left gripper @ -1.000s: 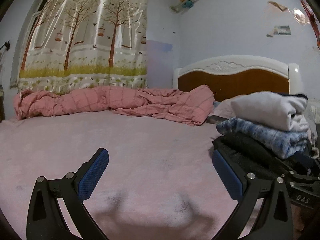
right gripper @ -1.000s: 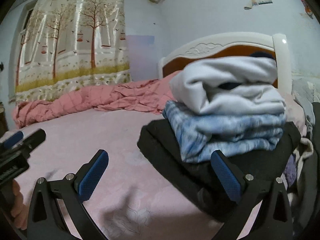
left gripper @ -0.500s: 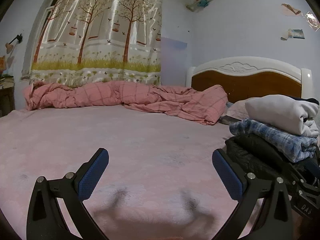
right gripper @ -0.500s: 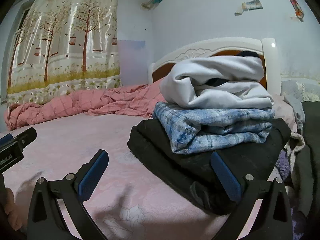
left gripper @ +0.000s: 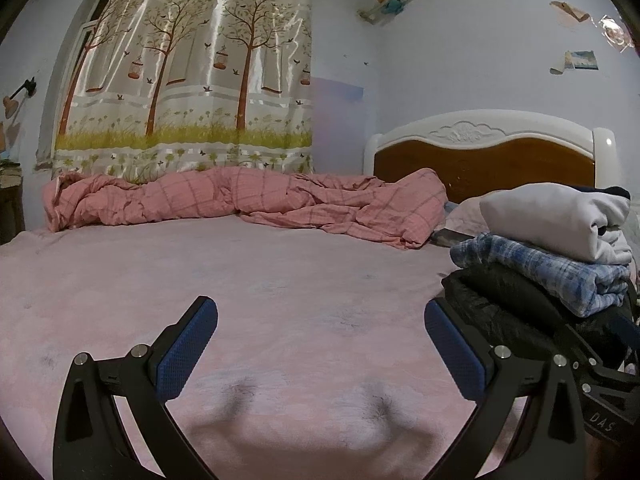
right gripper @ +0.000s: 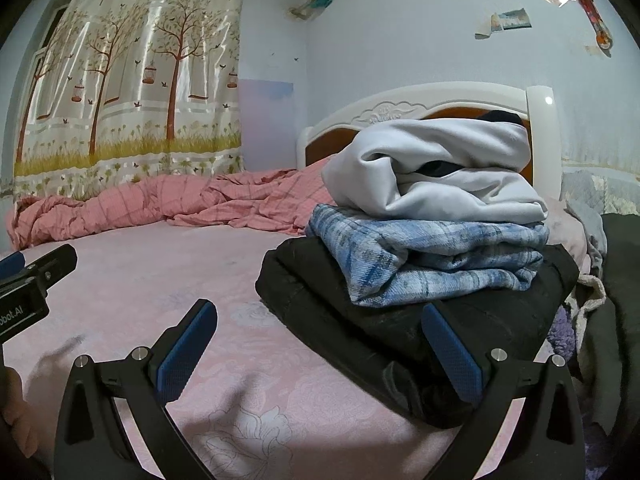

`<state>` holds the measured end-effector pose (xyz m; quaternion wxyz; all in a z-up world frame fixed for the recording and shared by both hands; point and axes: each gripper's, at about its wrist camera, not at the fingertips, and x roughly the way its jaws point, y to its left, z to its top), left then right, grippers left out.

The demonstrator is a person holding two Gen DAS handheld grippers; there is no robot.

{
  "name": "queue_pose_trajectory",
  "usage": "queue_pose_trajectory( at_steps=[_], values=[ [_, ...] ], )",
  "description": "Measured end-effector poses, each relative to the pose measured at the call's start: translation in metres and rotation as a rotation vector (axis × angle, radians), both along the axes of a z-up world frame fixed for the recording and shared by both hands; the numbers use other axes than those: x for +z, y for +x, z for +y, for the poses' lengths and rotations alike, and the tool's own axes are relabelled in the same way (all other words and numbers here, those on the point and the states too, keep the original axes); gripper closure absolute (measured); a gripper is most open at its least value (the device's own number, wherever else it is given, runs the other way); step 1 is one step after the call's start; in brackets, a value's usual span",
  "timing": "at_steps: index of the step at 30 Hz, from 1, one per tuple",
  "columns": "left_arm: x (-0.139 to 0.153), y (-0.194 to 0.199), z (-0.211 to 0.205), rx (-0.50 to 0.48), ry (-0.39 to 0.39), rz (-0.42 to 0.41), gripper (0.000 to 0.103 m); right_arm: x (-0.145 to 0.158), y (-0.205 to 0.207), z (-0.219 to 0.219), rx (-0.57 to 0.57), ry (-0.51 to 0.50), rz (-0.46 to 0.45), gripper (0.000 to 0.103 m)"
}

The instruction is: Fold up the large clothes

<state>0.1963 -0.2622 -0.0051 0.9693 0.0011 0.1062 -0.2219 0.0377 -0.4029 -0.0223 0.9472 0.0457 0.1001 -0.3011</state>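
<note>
Folded clothes [right gripper: 432,240] untouched; both claws [left gripper: 320,340] [right gripper: 318,340] wide, empty.

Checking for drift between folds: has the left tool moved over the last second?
Yes. In its own view the headboard and curtain slid right and sank, so the open left tool swung left and tilted up.

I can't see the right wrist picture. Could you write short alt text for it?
A stack of three folded clothes sits on a pink bed: a white garment on a blue plaid one on a black one. The open right gripper hovers before it, empty. Behind lie a crumpled pink quilt, a tree-print curtain and a headboard.
</note>
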Motion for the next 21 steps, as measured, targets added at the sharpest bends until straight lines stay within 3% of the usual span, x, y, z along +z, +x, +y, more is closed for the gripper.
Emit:
queue_pose_trajectory(
  at_steps=[21],
  values=[
    [-0.0006,-0.0004,-0.0007,0.001,0.002,-0.002,0.0,0.0003,0.001,-0.0023,0.004,-0.014,0.003,0.0]
  ],
)
